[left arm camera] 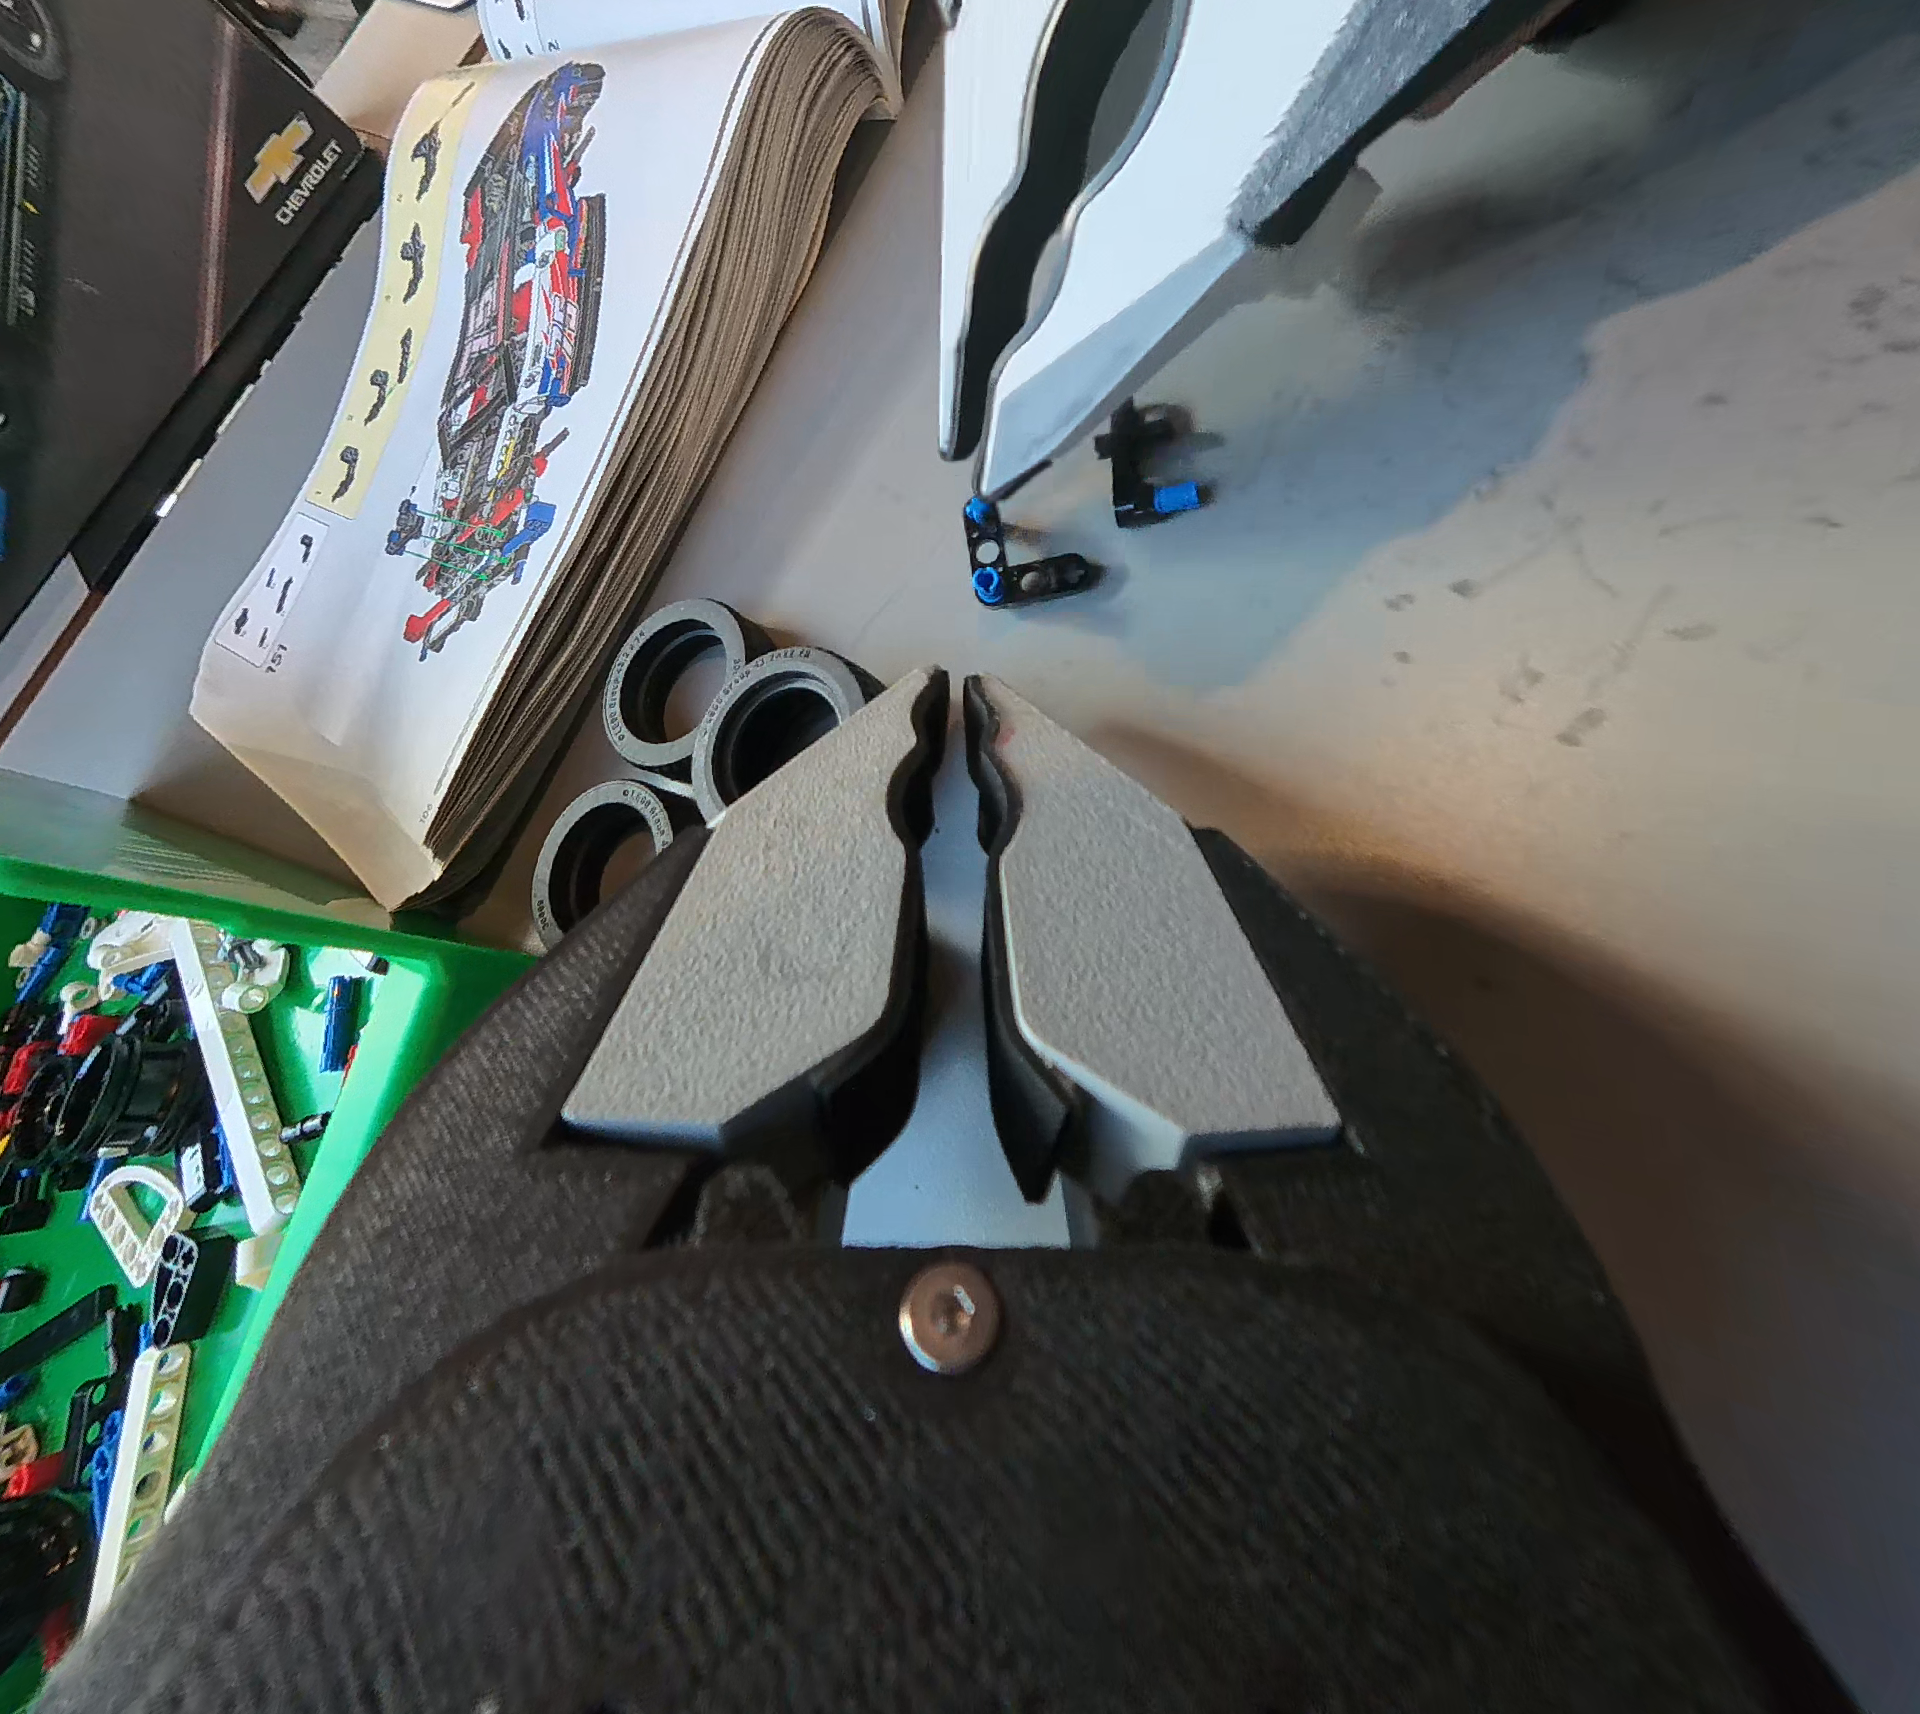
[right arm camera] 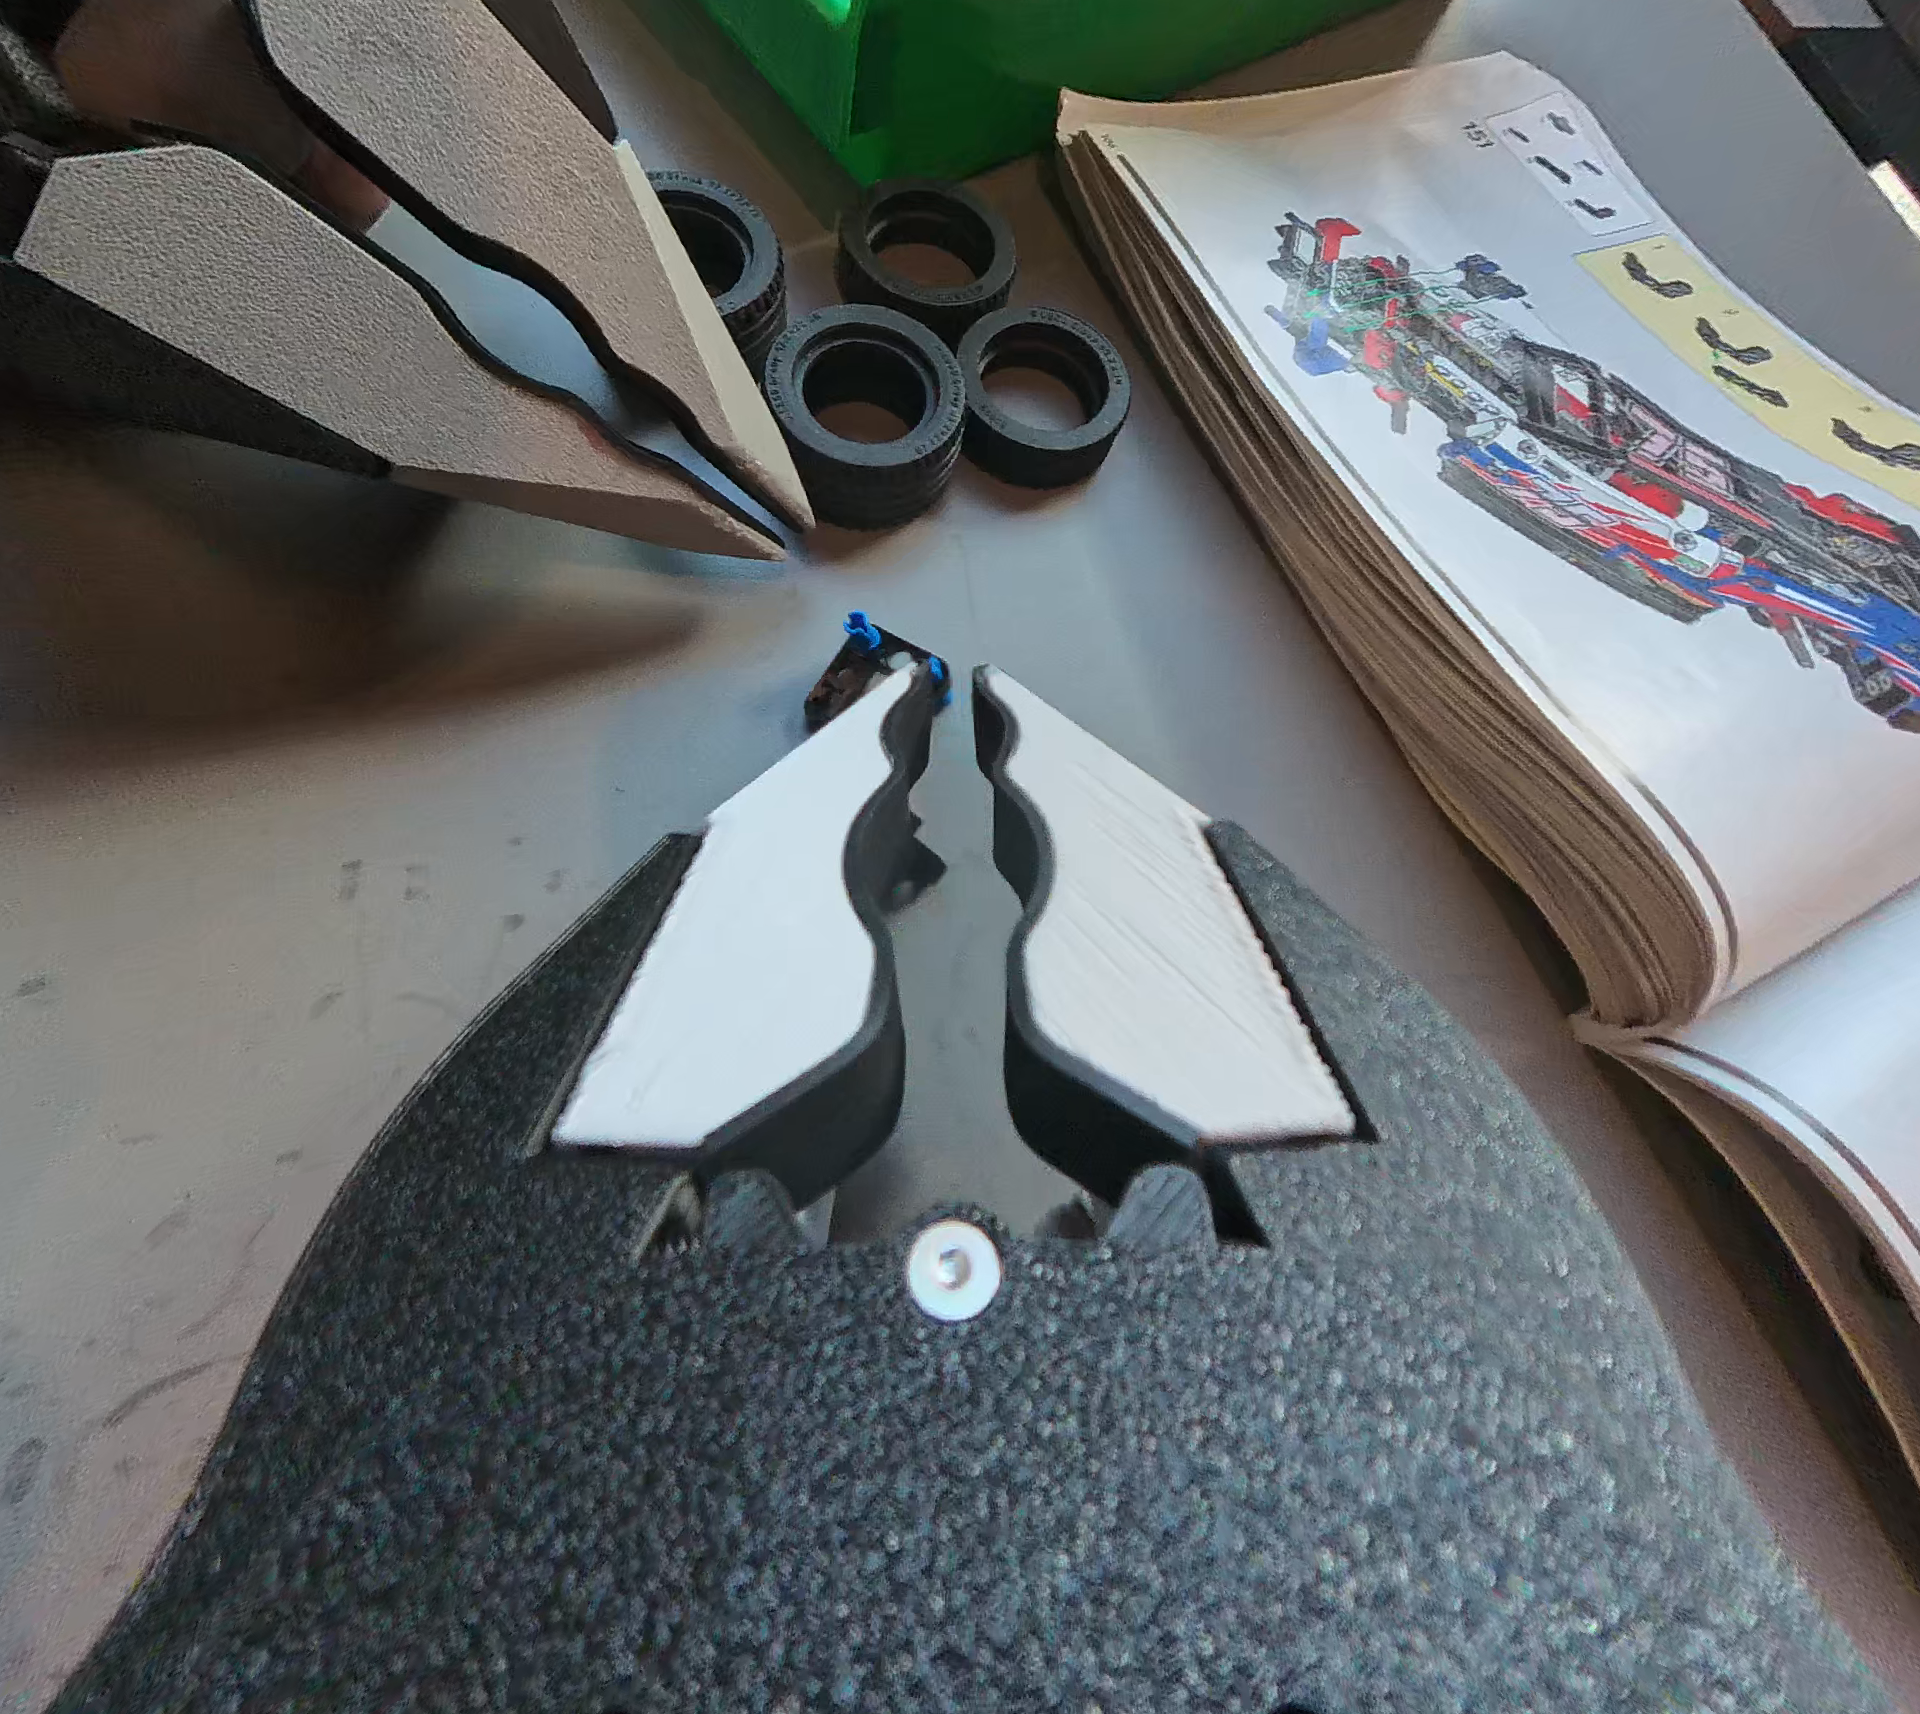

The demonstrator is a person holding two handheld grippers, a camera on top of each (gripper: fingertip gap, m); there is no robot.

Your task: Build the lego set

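Build at an early sub-step. Two small black angle pieces with blue pins lie loose on the worktop (left arm camera: pixel 1558 521): one (left arm camera: pixel 1023 558) at the tip of the right gripper (right arm camera: pixel 951 677), whose fingers stand slightly parted and hold nothing; the other (left arm camera: pixel 1148 459) just beside it. The left gripper (left arm camera: pixel 956 688) is nearly closed and empty. Four tyres (right arm camera: pixel 868 407) wait unmounted at 12 o'clock in the right wrist view, the open manual (right arm camera: pixel 1558 417) at 2 o'clock, the green parts tray (left arm camera: pixel 343 1072) full. Judged: most assembly remains.
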